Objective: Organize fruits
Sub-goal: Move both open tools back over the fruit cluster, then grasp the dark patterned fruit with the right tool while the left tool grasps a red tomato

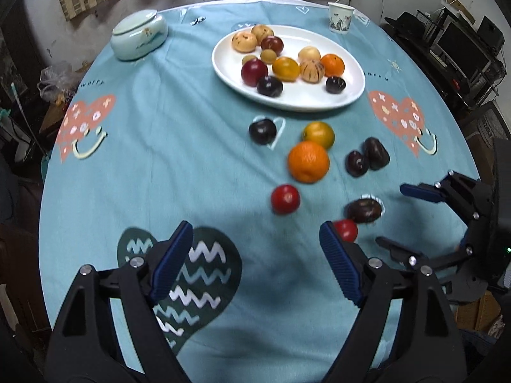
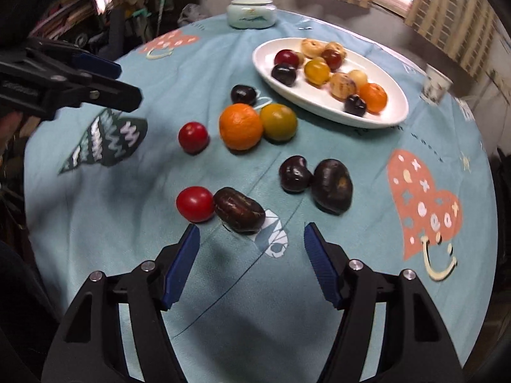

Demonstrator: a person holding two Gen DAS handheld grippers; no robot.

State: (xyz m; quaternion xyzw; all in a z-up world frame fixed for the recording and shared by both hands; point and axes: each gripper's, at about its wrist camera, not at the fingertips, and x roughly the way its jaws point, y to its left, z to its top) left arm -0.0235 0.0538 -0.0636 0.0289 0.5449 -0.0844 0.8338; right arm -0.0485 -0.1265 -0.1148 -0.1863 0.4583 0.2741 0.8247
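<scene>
- Fruits sit in two groups: a pile on the white oval plate (image 1: 319,102) at the far side of the worktop (image 1: 198,166), and loose ones on the blue cloth nearer the camera.
- Loose group: a large orange (image 1: 308,161) touching a yellow-green fruit (image 1: 318,134), a dark plum (image 1: 262,131) just beyond them, and a red tomato (image 1: 285,199) on their near left.
- Two dark fruits (image 2: 316,180) lie side by side to the right; nearer, a second tomato (image 2: 194,203) touches an oblong dark fruit (image 2: 239,209).
- Left gripper (image 1: 255,245) hovers over the cloth, jaws wide apart, nothing between them.
- Right gripper (image 2: 251,242) hangs just short of the oblong dark fruit, jaws apart and empty.
- Far edge holds a lidded ceramic jar (image 1: 139,35) on the left and a paper cup (image 1: 340,18) on the right.
</scene>
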